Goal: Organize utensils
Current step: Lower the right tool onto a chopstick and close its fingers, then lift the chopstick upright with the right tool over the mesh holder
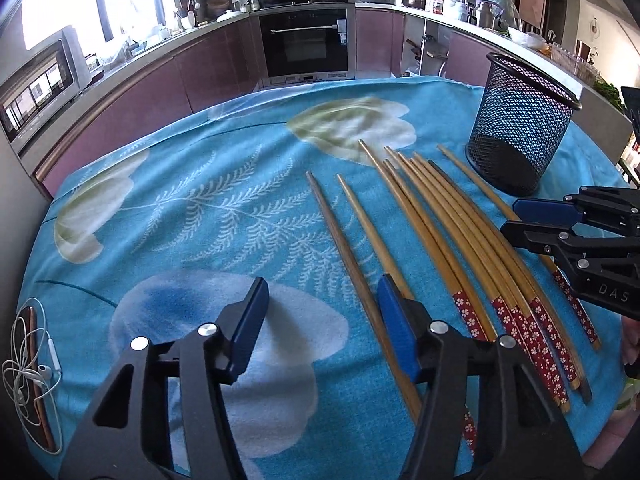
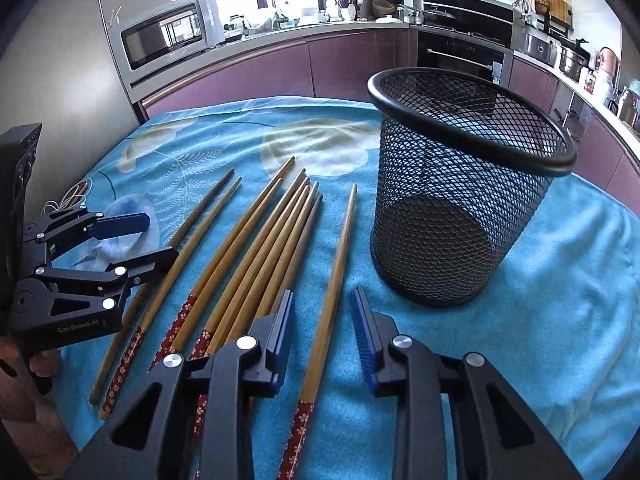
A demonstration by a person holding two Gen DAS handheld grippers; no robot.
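Several wooden chopsticks (image 1: 452,236) with red flowered handles lie side by side on the blue tablecloth; they also show in the right wrist view (image 2: 256,256). A black mesh cup (image 1: 520,128) stands upright and empty beyond them, also in the right wrist view (image 2: 460,196). My left gripper (image 1: 322,312) is open and empty, low over the cloth, left of the chopsticks; its right finger is above the two leftmost sticks. My right gripper (image 2: 324,328) is open, straddling the single rightmost chopstick (image 2: 332,292). Each gripper shows in the other's view: the right (image 1: 516,218), the left (image 2: 156,238).
A phone with white earphones (image 1: 32,364) lies at the table's left edge. The blue flowered tablecloth (image 1: 200,208) covers the round table. Kitchen counters, an oven (image 1: 306,44) and a microwave (image 2: 168,36) stand behind.
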